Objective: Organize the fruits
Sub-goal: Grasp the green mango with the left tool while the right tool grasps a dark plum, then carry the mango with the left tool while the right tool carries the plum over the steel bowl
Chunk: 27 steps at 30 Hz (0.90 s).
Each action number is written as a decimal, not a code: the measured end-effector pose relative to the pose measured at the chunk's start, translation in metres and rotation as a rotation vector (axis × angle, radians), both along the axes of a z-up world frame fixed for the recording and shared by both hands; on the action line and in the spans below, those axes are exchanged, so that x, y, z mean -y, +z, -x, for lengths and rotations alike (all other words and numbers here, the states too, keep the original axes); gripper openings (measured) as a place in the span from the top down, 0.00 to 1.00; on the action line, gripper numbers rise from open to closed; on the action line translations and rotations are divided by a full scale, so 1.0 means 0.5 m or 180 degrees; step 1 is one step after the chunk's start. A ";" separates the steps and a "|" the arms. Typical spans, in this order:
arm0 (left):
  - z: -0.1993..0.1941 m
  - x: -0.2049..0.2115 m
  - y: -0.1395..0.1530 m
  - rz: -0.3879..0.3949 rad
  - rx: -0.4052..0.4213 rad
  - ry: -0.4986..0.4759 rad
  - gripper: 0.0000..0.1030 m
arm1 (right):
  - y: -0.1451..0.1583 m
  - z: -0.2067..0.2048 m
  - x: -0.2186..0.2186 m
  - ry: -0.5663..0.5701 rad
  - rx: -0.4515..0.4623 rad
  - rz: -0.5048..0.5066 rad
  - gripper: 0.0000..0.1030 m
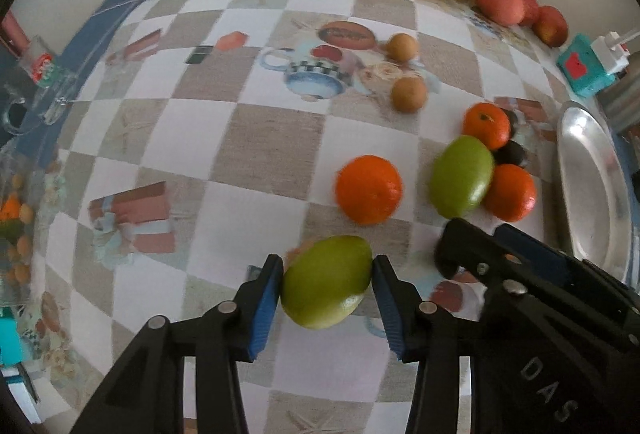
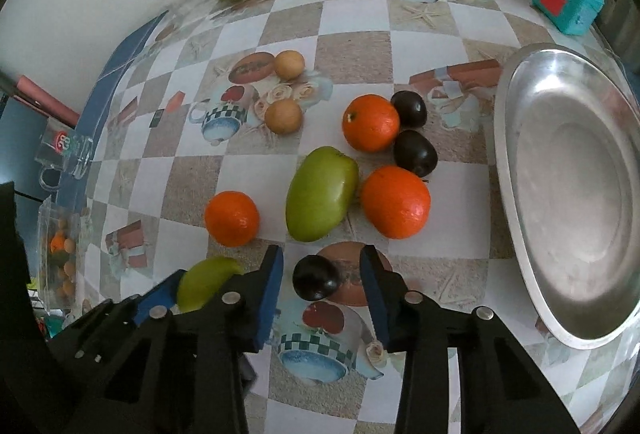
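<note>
In the left wrist view the right tongs [image 1: 452, 254] are motion-blurred at their tips, so what lies between them cannot be told. The two dark plums [image 1: 510, 150] are mostly hidden behind a green mango [image 1: 460, 176] and the oranges [image 1: 486, 124]. In the right wrist view the left tongs [image 2: 208, 282] cover most of the other green mango [image 2: 204, 280]. The steel plate [image 2: 568, 194] is cut off at the right edge. A clear box [image 2: 60, 254] at the left holds small fruits too small to name.
</note>
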State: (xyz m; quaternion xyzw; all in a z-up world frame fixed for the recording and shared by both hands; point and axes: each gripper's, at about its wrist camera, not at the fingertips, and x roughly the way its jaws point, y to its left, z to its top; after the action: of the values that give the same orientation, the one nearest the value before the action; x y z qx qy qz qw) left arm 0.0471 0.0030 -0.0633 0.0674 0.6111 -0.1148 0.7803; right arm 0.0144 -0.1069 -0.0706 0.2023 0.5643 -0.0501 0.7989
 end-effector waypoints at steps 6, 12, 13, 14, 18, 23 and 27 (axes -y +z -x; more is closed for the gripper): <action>-0.007 -0.031 0.007 -0.0114 0.0101 0.0185 0.52 | -0.002 0.000 0.003 -0.0042 0.0021 -0.0078 0.61; -0.021 -0.081 0.021 -0.0054 0.0145 0.0449 0.53 | -0.013 -0.002 -0.004 -0.0006 -0.0059 -0.0022 0.64; -0.025 -0.080 0.020 -0.0053 0.0165 0.0479 0.53 | -0.016 -0.002 -0.008 0.0026 -0.0079 0.0001 0.66; -0.025 -0.083 0.023 -0.0044 0.0179 0.0505 0.53 | -0.018 -0.003 -0.012 0.0047 -0.0092 0.0016 0.66; -0.028 -0.085 0.027 -0.0014 0.0206 0.0537 0.53 | -0.025 -0.005 -0.015 0.0061 -0.0141 0.0043 0.67; -0.028 -0.084 0.027 -0.0006 0.0183 0.0511 0.53 | -0.026 -0.009 -0.020 0.0109 -0.0145 0.0012 0.72; -0.028 -0.084 0.024 -0.0003 0.0158 0.0519 0.53 | -0.027 -0.009 -0.021 0.0126 -0.0151 0.0004 0.74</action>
State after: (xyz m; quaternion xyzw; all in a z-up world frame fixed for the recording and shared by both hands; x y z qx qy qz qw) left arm 0.0611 0.0451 -0.0515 0.0205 0.5951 -0.0489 0.8019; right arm 0.0188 -0.0963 -0.0843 0.1893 0.5869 -0.0394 0.7862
